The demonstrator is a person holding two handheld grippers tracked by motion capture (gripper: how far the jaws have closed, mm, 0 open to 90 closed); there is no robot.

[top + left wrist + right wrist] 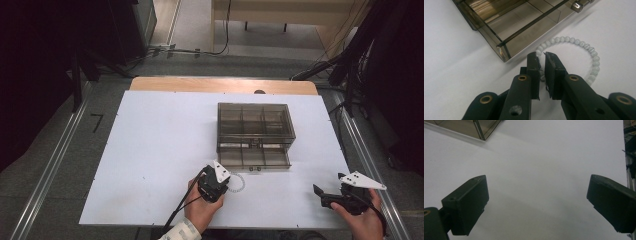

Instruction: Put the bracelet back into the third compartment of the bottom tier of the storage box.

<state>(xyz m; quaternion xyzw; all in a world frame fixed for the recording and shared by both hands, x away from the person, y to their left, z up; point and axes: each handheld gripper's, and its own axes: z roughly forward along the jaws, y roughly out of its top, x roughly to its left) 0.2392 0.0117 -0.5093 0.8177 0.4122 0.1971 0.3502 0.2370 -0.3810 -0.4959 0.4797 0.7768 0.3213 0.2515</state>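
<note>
left gripper (542, 55): jaws pinched on bead bracelet (574, 41), lying on table just before smoky box (254, 134) | right gripper (537, 202): spread, idle | risk: thin hold, beads slip out when lifted

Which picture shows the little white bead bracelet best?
The left gripper view shows it best: the bead bracelet lies close up beside the smoky box, with the left gripper nearly shut on its near beads. In the high view the bracelet is a tiny faint ring.
</note>
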